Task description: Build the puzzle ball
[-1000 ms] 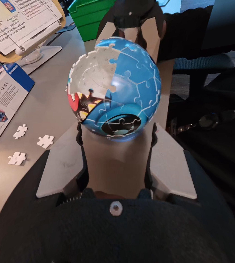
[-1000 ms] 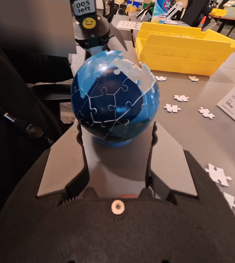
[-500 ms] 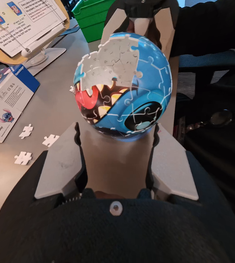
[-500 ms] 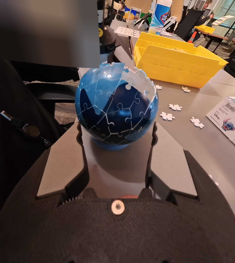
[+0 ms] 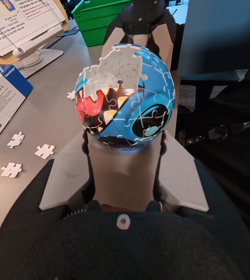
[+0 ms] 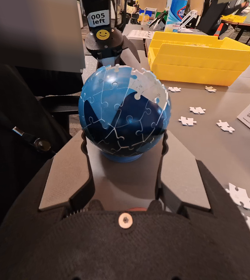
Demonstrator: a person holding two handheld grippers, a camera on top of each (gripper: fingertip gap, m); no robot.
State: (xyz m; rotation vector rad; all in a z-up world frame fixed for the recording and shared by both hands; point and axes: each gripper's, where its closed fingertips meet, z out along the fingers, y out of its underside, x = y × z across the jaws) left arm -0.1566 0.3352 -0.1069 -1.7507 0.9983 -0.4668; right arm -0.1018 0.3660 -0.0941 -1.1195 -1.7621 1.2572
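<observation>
Both claws (image 5: 123, 136) (image 6: 123, 135) agape, flanking puzzle ball (image 5: 125, 98)

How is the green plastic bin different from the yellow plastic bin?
The green plastic bin stands behind the blue puzzle ball in the left wrist view, the yellow plastic bin to the ball's right in the right wrist view. The colours differ. Both sit on the grey table.

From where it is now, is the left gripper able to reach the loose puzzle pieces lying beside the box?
Probably yes. The left gripper is open and holds nothing, and the loose pieces lie flat on bare table to its left. The puzzle ball stands straight ahead, not in between them.
</observation>
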